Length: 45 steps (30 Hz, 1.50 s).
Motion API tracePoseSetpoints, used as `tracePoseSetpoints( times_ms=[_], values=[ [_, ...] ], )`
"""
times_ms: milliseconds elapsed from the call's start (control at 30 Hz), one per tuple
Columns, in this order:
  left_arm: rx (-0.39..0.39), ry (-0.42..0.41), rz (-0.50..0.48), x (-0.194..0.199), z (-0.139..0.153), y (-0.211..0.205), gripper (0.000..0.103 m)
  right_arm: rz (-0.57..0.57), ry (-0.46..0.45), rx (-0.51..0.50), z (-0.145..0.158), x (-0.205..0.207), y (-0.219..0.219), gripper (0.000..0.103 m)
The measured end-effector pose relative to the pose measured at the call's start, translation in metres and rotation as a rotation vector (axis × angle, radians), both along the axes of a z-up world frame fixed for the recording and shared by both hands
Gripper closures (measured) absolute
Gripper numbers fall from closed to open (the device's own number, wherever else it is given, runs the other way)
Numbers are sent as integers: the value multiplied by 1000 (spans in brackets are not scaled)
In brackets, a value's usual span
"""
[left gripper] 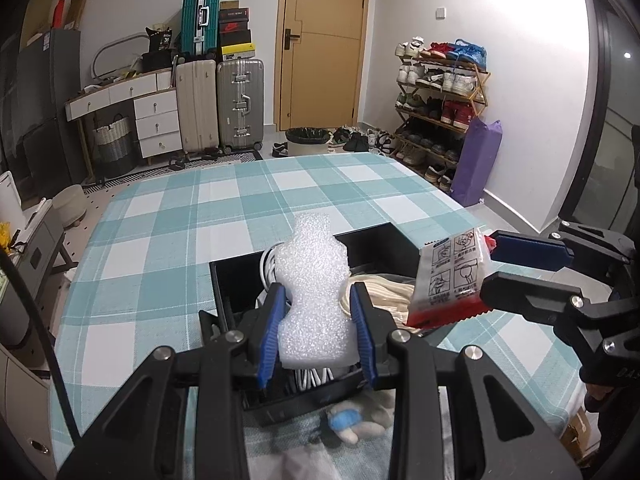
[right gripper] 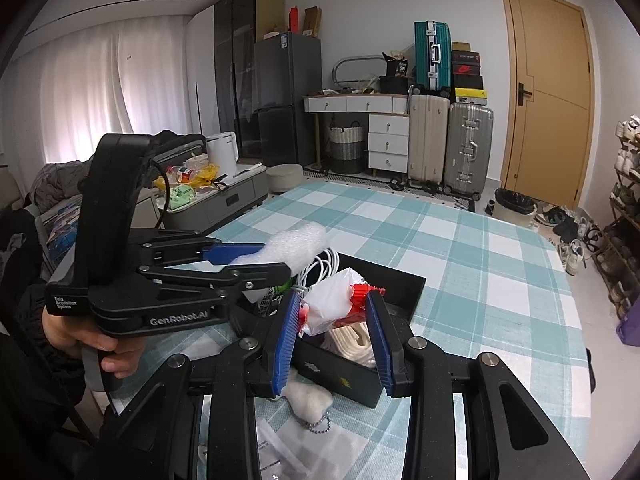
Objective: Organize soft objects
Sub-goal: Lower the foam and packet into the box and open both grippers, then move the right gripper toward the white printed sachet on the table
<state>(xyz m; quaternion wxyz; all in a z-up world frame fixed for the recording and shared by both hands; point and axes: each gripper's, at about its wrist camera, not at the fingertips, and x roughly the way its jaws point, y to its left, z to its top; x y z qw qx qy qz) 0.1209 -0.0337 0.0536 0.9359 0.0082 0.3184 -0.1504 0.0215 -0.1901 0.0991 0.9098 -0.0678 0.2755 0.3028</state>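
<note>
Left gripper (left gripper: 318, 322) clamped, blue pads (left gripper: 269, 332) pressing both sides of a white foam piece (left gripper: 314, 280), held upright above the near end of a black box (left gripper: 236, 292). Same foam piece (right gripper: 294, 246) seen from the right wrist sticking out past the left gripper (right gripper: 256, 260), over the box's left side, with a hand (right gripper: 86, 340) wrapped round the handle. Right gripper (right gripper: 334, 334) closed too, pinching a crinkled plastic packet (right gripper: 336, 302), white with red ends, just above the box (right gripper: 352, 376). From the left wrist, that packet (left gripper: 450, 276) showing printed instruction panels, hanging from the right gripper (left gripper: 486, 264) over the box's right edge. Box sitting on a table with a teal and white checked cloth (left gripper: 200, 216), toward the near edge, well away from the far corners. Inside the box: coiled white cable (right gripper: 320, 264) at the far left, cream folded strap or cord (left gripper: 384, 292) on the right. On the cloth just in front of the box, a small white plush toy (left gripper: 368, 420) with a blue patch; its fluffy limb (right gripper: 308, 396) and a ball chain (right gripper: 316, 426) visible against the box's near wall. Clear plastic wrapping (right gripper: 280, 452) lying at the near edge of the table
</note>
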Motion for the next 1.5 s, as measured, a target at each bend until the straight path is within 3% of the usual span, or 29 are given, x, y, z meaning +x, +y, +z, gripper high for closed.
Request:
tracePoseSetpoints(
  times_ms=[633,833,900,1033,1167,1333,1500],
  values=[
    [35,41,-92,20,-18,-17,71,17,135,-10,-40,54,9,69],
    [65,66,-96,24,-24,-23,63,1,125,-41,-46,59,8,66],
    [74,90,-85,26,-27,-23,55,-8,116,-53,-47,60,8,58],
    [41,97,-97,18,-21,-18,41,-52,96,-54,-44,57,1,51],
    [50,66,-65,6,-13,-13,7,-86,80,-39,-40,49,-12,22],
    [36,37,-13,-12,-9,0,0,-124,75,2,-34,34,-26,1],
    [29,29,48,-29,-11,15,0,-155,66,-10,-30,20,-30,1]
  ],
)
